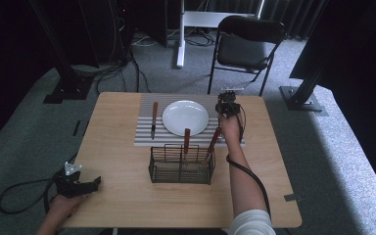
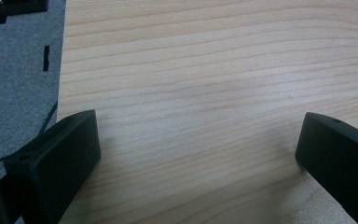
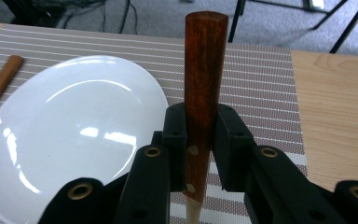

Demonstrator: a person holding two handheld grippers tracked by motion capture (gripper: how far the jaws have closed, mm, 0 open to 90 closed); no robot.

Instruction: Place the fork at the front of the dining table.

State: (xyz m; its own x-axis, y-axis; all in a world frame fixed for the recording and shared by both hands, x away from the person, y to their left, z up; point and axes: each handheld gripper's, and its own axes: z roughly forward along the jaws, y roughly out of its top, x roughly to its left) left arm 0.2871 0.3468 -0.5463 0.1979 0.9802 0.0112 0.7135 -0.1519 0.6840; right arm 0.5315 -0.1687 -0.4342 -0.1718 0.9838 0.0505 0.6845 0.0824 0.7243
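We noted right gripper [image 3: 200, 135] clamped on wooden-handled utensil [image 3: 205, 79], riveted handle upright, beside glossy white plate [image 3: 74, 135] on striped placemat [image 3: 261, 88]. High view added wire caddy [image 1: 181, 166], 1 handle inside. Left gripper [image 2: 198, 149] agape over pale wood table [image 2: 214, 70]; grey carpet.

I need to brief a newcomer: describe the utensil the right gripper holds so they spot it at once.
Start at the striped placemat bearing the white plate. At the plate's right edge, the right gripper clamps a wooden-handled utensil. Unlike the knife lying flat left of the plate, it is held leaning up out of the wire caddy.
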